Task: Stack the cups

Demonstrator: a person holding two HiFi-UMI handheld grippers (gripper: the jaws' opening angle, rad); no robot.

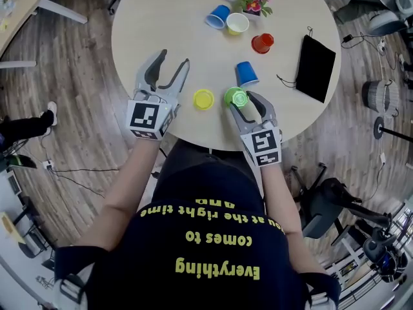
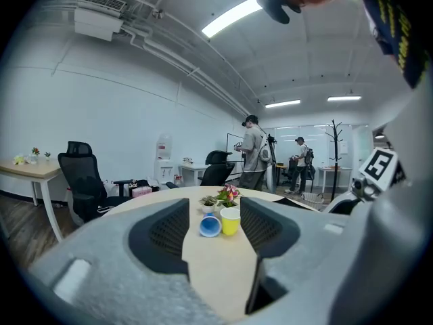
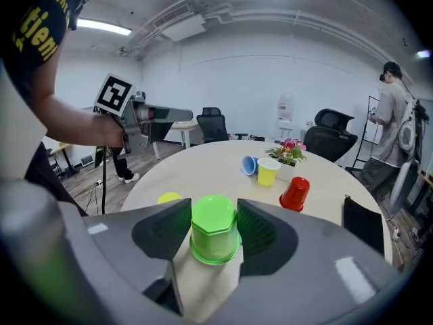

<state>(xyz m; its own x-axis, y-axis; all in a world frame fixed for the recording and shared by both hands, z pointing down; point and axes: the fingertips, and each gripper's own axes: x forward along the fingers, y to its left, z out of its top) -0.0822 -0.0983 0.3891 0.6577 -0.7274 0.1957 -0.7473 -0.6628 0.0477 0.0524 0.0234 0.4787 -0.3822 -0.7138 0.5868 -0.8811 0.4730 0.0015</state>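
Presently the right gripper stands unclenched, its jaws straddling the inverted green plastic cup, which sits rim-down near the front edge of the round pale wooden table. No squeeze is evident, and the placement suggests a grasp being lined up. The left gripper is released and empty, apparently in reserve. The inverted yellow plastic cup lies nearby, unstacked.

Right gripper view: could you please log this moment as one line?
right gripper open, straddling inverted green cup | left gripper open, empty

The green cup looks smooth, slightly glossy plastic; the desk matt pale wood-grain; the pouch black cloth.
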